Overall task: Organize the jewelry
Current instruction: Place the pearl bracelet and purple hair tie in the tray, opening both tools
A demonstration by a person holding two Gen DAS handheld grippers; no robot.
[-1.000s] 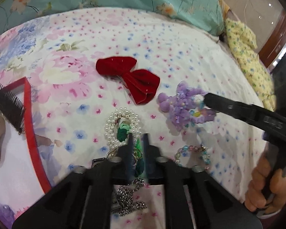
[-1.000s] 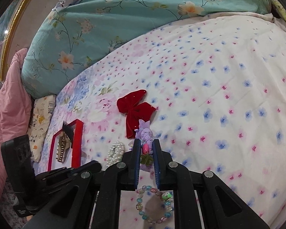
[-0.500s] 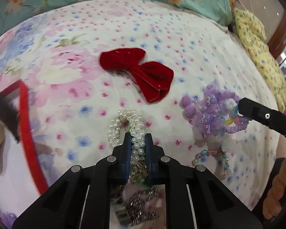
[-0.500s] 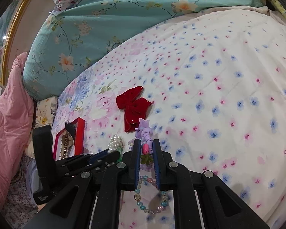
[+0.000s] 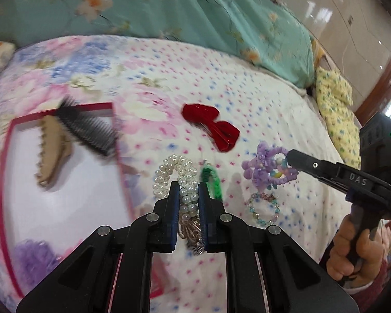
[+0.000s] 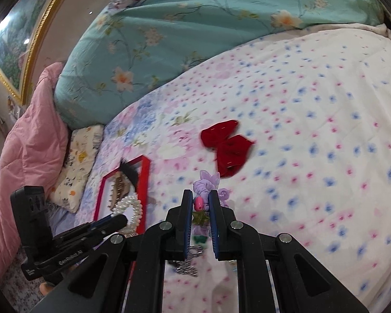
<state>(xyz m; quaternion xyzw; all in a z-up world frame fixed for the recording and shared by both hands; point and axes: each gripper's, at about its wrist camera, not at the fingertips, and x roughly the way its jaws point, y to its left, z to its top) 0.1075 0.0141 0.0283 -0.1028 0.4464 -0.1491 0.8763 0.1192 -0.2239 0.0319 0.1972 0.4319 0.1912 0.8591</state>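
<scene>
My left gripper (image 5: 186, 190) is shut on a white pearl bracelet (image 5: 174, 174) and holds it just right of a red-rimmed tray (image 5: 118, 154). The tray holds a beige claw clip (image 5: 52, 151) and a black comb (image 5: 88, 127). My right gripper (image 6: 199, 200) is shut on a purple beaded scrunchie (image 6: 206, 185), which also shows in the left wrist view (image 5: 267, 167). A green hair tie (image 5: 212, 180), a pastel bead bracelet (image 5: 263, 208) and a red velvet bow (image 5: 212, 126) lie on the floral bedsheet. A metal chain (image 6: 187, 260) lies under the right gripper.
A teal floral duvet (image 6: 195, 31) is bunched at the back. A pink quilt (image 6: 26, 135) and a small patterned pillow (image 6: 78, 161) lie at the left. A yellow pillow (image 5: 336, 109) is at the far right.
My left gripper has lifted the pearl bracelet and swung left toward the red tray, which now fills more of its view. My right gripper has risen slightly, still holding the purple scrunchie.
</scene>
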